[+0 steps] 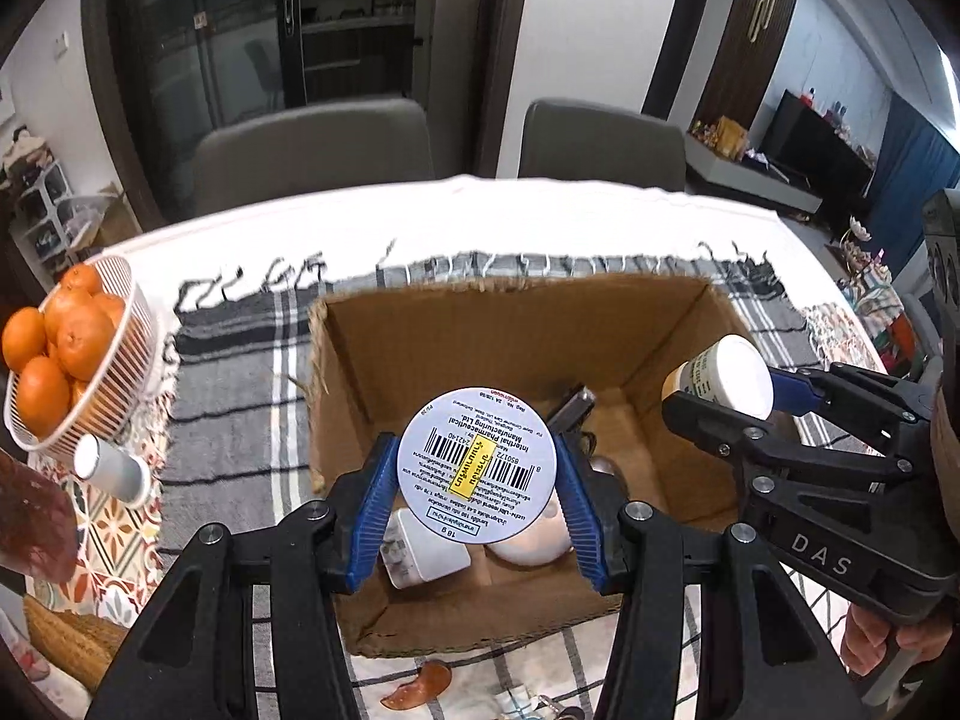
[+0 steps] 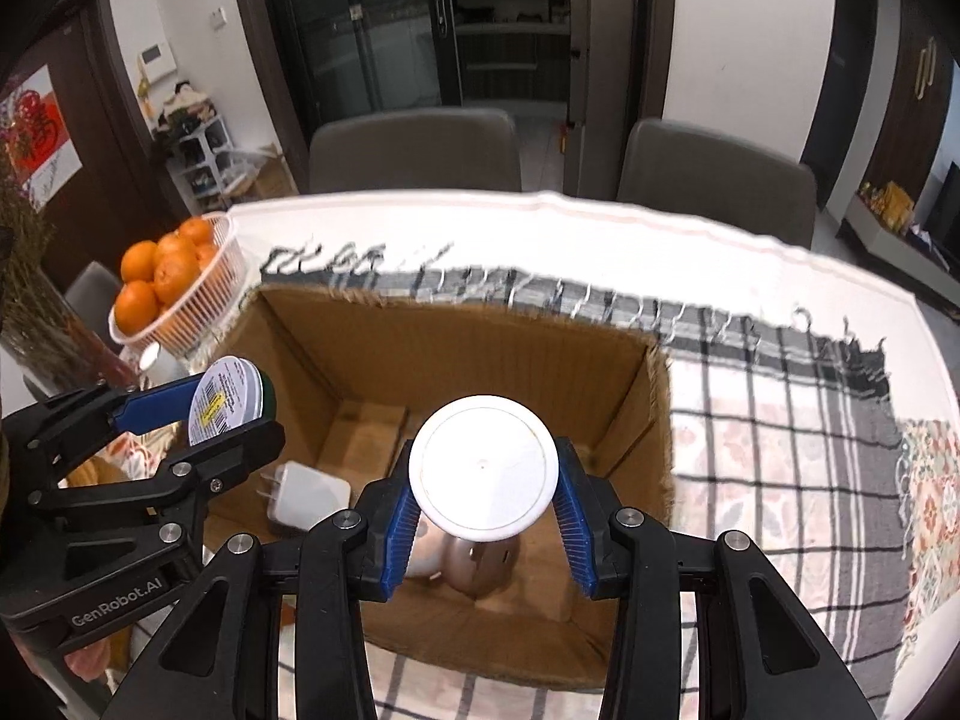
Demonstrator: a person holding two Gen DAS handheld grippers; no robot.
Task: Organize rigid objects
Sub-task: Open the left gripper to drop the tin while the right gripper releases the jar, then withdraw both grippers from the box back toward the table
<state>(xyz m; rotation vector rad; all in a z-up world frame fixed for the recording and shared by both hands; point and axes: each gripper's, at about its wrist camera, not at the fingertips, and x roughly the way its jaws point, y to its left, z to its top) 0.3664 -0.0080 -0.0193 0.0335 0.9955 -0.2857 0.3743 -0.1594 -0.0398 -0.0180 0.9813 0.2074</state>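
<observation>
Grey-and-white plaid cloth (image 1: pixel 240 396), brown cardboard box (image 1: pixel 480 330), orange tangerines (image 1: pixel 66 336) in a white basket (image 1: pixel 129 354), blue gripper pads (image 1: pixel 375 498).

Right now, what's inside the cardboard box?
In the box: a white charger, a white rounded item, a metal piece and something dark. The held tin and bottle cover the rest.

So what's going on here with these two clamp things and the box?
A person is tidying small items into a cardboard box on the table, using a hand-held gripper in each hand. The left gripper has its jaws shut on a round tin, and the right gripper has its jaws shut on a white-capped bottle. Both hang over the open box, which already holds a charger and a few other bits. Neither item is released yet.
</observation>
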